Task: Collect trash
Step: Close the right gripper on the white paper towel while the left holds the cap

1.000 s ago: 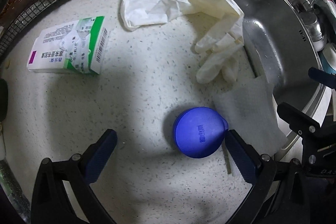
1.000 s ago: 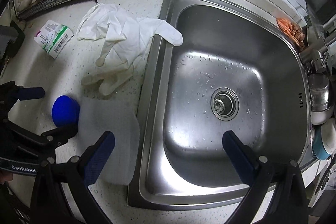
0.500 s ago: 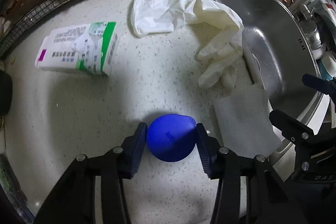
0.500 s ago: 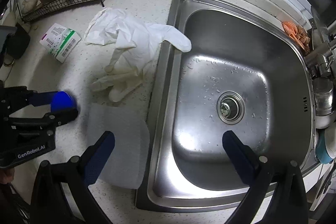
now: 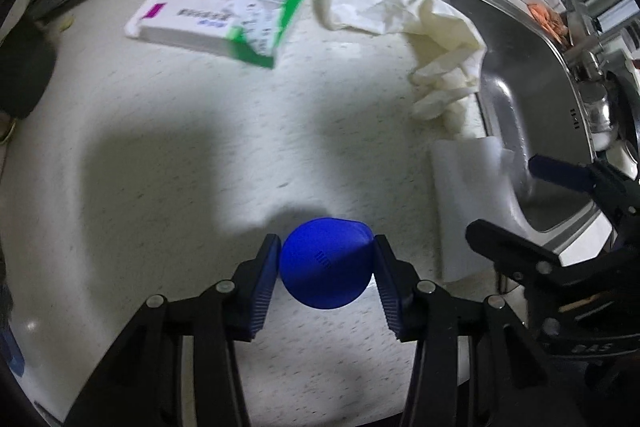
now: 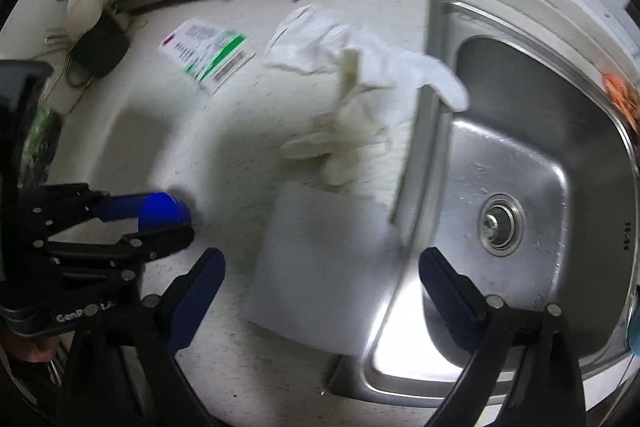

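Beyond my right fingers lies the steel sink [image 6: 520,147]. The speckled countertop [image 5: 180,167] spreads ahead of my left jaws, rubber gloves [image 5: 420,23] far ahead-right, a green-and-white carton [image 5: 224,19] far ahead-left. A paper towel [image 6: 320,267] sits between my right gripper's [image 6: 322,291] spread jaws. My left gripper [image 5: 326,267] clamps the blue cap [image 5: 326,263].

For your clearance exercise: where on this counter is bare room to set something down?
Bare counter lies between the carton, the blue cap in the left claw and the gloves. Crowded beside the sink: gloves and paper towel.
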`<state>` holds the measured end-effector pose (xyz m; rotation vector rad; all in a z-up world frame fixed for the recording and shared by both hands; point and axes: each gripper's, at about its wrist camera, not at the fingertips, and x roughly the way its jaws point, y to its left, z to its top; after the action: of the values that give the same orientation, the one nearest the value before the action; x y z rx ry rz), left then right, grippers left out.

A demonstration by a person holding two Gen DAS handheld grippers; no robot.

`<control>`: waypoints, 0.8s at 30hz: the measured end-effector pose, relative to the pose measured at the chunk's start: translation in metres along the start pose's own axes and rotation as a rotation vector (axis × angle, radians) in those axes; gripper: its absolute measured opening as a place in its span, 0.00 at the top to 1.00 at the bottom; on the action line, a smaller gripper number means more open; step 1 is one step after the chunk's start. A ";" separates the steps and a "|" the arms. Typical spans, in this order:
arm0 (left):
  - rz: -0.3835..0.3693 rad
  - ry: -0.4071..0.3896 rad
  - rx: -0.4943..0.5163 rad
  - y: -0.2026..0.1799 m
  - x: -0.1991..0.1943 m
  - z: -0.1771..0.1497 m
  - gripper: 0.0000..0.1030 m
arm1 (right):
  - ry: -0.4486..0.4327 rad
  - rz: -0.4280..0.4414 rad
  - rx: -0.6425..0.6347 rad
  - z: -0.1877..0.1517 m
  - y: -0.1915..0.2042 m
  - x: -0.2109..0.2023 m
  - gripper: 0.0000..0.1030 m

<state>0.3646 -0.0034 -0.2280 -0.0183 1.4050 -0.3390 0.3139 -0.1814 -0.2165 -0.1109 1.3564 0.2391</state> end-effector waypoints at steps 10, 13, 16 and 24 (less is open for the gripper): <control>0.021 -0.028 -0.033 0.017 -0.008 -0.009 0.57 | 0.090 0.006 -0.101 0.000 0.024 0.032 0.38; 0.020 -0.029 -0.033 0.021 -0.011 -0.014 0.57 | 0.080 -0.012 -0.137 -0.002 0.033 0.032 0.47; 0.025 -0.030 -0.036 0.012 -0.009 -0.021 0.57 | 0.062 -0.042 -0.184 -0.007 0.040 0.031 0.58; 0.036 -0.042 -0.029 -0.010 -0.011 -0.040 0.57 | 0.059 0.010 -0.170 -0.026 0.043 0.022 0.95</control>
<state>0.3221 -0.0024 -0.2228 -0.0235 1.3675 -0.2868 0.2832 -0.1430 -0.2406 -0.2551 1.3942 0.3625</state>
